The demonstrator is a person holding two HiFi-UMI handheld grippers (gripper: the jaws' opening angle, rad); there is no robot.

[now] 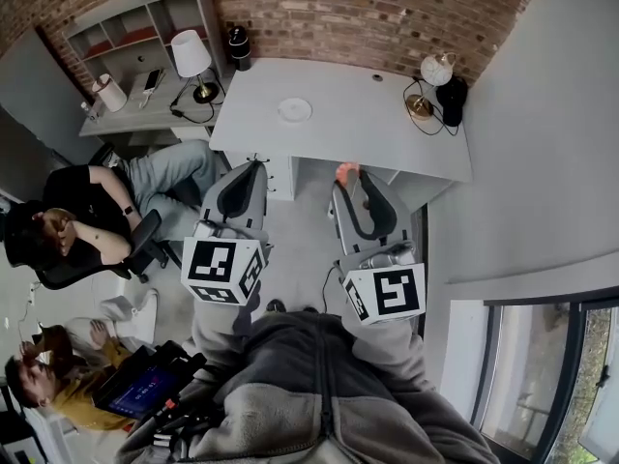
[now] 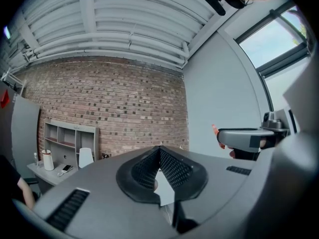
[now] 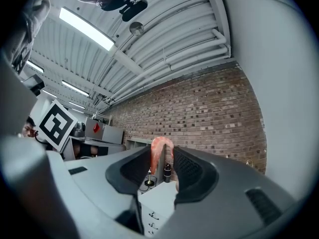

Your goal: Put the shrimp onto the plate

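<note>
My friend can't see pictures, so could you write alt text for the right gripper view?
A pink shrimp is pinched between the two dark pads of the right claw, held up in the air. Beyond it stand a white desk and a red brick wall under a ribbed white ceiling.

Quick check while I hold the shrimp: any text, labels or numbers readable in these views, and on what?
No words or numbers can be read in any view.
Left marker cube, right marker cube: black-and-white square patterns only, no letters.
Red diamond sign on the grey cabinet: too small to read.
Marks on the white drawer fronts: too small to read.
Tablet screen: blurred, unreadable.
</note>
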